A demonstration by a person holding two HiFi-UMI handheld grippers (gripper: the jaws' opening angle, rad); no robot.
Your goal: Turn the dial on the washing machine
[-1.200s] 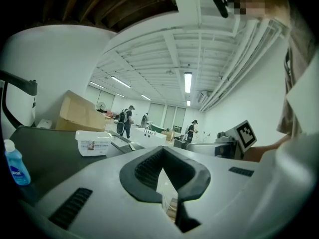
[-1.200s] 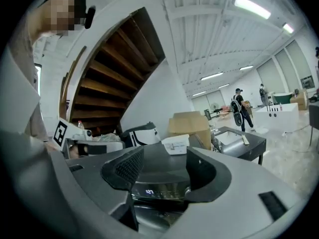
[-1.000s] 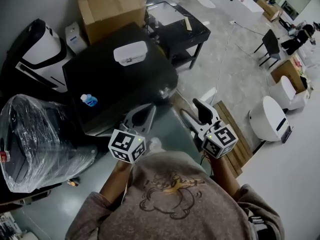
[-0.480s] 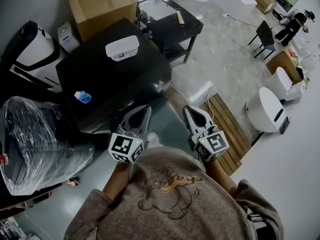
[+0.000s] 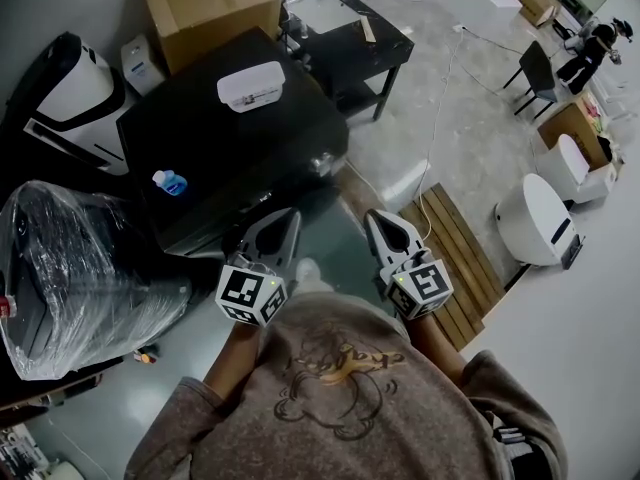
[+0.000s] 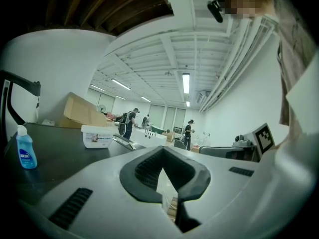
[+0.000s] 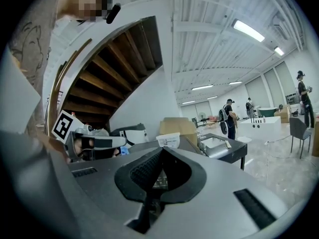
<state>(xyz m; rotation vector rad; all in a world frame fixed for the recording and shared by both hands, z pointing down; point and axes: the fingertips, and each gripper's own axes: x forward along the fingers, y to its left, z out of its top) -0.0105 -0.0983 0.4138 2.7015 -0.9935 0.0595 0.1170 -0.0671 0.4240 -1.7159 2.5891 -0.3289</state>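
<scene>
Head view: the black washing machine (image 5: pixel 240 148) stands ahead of both grippers, apart from them, with its dial (image 5: pixel 322 164), a small shiny knob, at the near right corner. A white box (image 5: pixel 252 85) and a blue bottle (image 5: pixel 170 182) are seen on its top surface. Left gripper (image 5: pixel 289 218) and right gripper (image 5: pixel 374 218) are held side by side. Left gripper view: jaws clenched on nothing. Right gripper view: jaws likewise clenched, empty.
</scene>
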